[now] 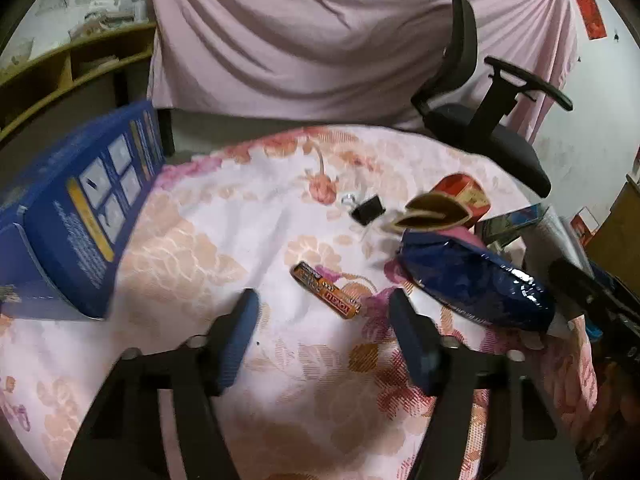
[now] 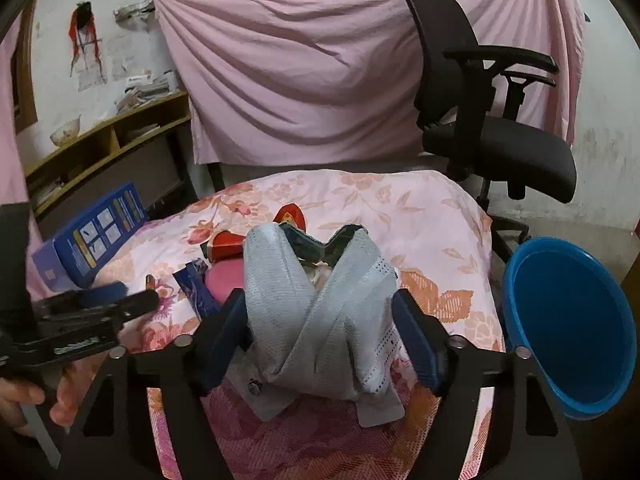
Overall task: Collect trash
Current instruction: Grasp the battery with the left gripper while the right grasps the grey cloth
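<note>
Grey mask (image 2: 320,320) between right gripper (image 2: 320,320) jaws.

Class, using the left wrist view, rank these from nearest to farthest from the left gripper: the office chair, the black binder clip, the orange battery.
Measured from the left gripper:
1. Orange battery, on the bedspread just ahead of the fingertips.
2. Black binder clip, farther up the bedspread, slightly right.
3. Office chair, beyond the bed, upper right.
</note>
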The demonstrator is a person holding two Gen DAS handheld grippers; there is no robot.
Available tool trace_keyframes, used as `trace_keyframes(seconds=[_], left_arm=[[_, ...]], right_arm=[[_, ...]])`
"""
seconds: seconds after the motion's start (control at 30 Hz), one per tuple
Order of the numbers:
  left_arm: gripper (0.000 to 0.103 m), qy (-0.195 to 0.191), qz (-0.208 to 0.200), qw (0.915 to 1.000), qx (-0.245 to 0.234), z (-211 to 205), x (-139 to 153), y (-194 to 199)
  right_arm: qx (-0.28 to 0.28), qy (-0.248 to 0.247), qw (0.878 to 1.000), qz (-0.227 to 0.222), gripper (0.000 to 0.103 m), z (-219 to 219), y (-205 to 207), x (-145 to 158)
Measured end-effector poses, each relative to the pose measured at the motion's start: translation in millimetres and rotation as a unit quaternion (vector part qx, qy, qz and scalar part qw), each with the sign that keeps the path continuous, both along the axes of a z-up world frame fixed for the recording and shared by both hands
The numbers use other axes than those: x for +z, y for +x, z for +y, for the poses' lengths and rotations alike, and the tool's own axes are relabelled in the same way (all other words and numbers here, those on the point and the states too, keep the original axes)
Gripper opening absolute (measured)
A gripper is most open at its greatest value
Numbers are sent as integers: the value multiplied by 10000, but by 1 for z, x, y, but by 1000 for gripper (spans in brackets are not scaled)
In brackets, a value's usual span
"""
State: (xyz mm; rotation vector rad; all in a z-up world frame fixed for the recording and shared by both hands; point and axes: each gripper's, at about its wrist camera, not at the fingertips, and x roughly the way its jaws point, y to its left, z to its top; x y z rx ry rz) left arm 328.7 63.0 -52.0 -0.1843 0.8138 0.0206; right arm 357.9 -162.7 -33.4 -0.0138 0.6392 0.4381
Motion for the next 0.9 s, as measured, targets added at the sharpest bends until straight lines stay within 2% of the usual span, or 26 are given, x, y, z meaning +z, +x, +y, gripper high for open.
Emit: trace_keyframes(seconds=[0.07,0.13,0.2,0.33,0.43,0.53,0.7,0.9], left_arm=[[49,18,67,10000,36,0,-2,3],[41,-25,36,10000,46,1,-1,4],[35,-45,53,10000,71,2,-2,5],[14,-6,95,9999,47,0,-1,4],[8,78,92,9999,-4,-3,0,4],[7,57,63,10000,-26,-4,0,2],[7,-39,-60,9999,-77,-7,3,-6],[7,-197,-550,9982,-144,-18,20,-24]], right_arm=[[13,78,10000,43,67,-3,1,0],[50,188,9997,127,65,-6,2,-1],[76,245,9995,194,58,-7,3,-2],[114,285,9991,276,48,-8,3,-3],[133,278,9990,333,38,-7,2,-4],[144,371,9985,370,31,-12,1,-4],[180,665,9971,323,14,-24,-4,-1],[261,864,9959,-3,9,-33,-18,10]])
